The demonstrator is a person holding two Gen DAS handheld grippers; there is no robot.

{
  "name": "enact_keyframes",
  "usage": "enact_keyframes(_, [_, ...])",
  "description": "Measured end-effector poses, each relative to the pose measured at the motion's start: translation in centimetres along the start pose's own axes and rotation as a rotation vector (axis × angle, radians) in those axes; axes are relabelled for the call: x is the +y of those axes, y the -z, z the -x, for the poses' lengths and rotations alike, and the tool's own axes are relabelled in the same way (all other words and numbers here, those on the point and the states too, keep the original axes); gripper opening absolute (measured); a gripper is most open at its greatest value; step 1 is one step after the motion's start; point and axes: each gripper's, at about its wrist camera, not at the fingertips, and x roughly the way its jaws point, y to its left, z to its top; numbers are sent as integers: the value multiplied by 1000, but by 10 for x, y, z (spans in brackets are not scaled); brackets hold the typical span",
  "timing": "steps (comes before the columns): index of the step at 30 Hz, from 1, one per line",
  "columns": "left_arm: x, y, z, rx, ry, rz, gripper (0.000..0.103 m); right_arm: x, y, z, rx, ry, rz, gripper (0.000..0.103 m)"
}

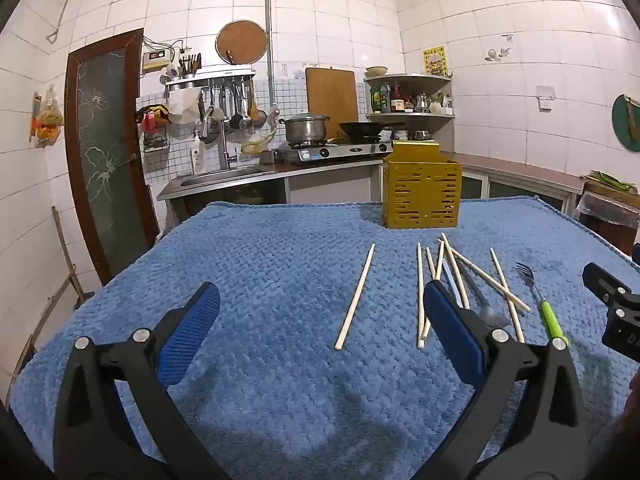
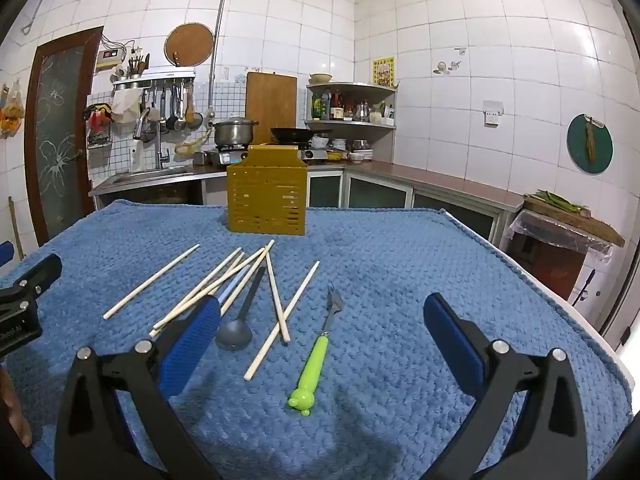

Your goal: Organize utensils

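Note:
A yellow slotted utensil holder (image 1: 421, 188) (image 2: 267, 200) stands at the far side of the blue towel. Several pale chopsticks (image 1: 460, 276) (image 2: 224, 284) lie loosely crossed in front of it, one chopstick (image 1: 356, 296) (image 2: 150, 282) apart to the left. A grey spoon (image 1: 482, 300) (image 2: 236, 330) lies among them. A fork with a green handle (image 1: 548, 312) (image 2: 314, 364) lies to their right. My left gripper (image 1: 320, 320) is open and empty above the towel, near the single chopstick. My right gripper (image 2: 320, 332) is open and empty above the fork.
The blue towel (image 1: 260, 260) (image 2: 400, 260) covers the table. Its edges drop off at left and right. A kitchen counter with sink, stove, pot and wok (image 1: 308, 128) runs behind. The right gripper's body (image 1: 612, 308) shows at the left view's right edge.

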Motion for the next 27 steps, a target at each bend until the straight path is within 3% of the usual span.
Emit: enact_keyframes(27, [-3, -3, 0, 10, 13, -6, 98, -4, -1, 7, -15, 20, 5, 99])
